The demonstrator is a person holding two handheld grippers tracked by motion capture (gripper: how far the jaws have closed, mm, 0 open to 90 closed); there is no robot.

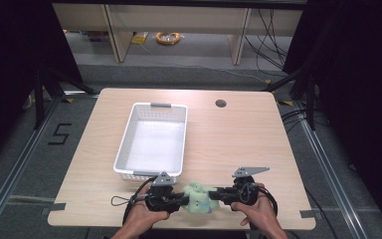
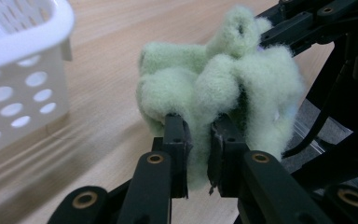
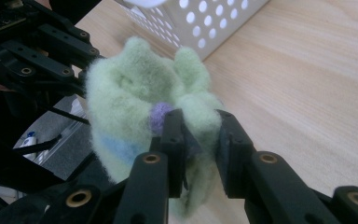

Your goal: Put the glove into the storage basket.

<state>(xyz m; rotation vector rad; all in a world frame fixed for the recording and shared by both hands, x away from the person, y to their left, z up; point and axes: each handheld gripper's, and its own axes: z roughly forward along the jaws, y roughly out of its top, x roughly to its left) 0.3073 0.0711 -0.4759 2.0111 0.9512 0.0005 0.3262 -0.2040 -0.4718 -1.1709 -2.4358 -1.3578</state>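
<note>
Between both jaw pairs: one fuzzy green cloth (image 1: 199, 197), pinched by left gripper (image 1: 183, 198) and right gripper (image 1: 217, 195). Beyond the jaws: one white basket (image 1: 151, 141).

You are working in a lab or recording bay. Your pale wood worktop (image 1: 238, 144) stands on a grey floor between dark curtained sides, with metal rails (image 1: 10, 174) running along the floor and a taped "5" marker (image 1: 59, 134) beside them. Loose cables (image 1: 273, 35) and a yellow cable coil (image 1: 168, 37) lie beyond, under plain shelving (image 1: 114, 30).

Even overhead light, dark surroundings, soft shadows, blurred basket (image 2: 18, 70) close up
</note>
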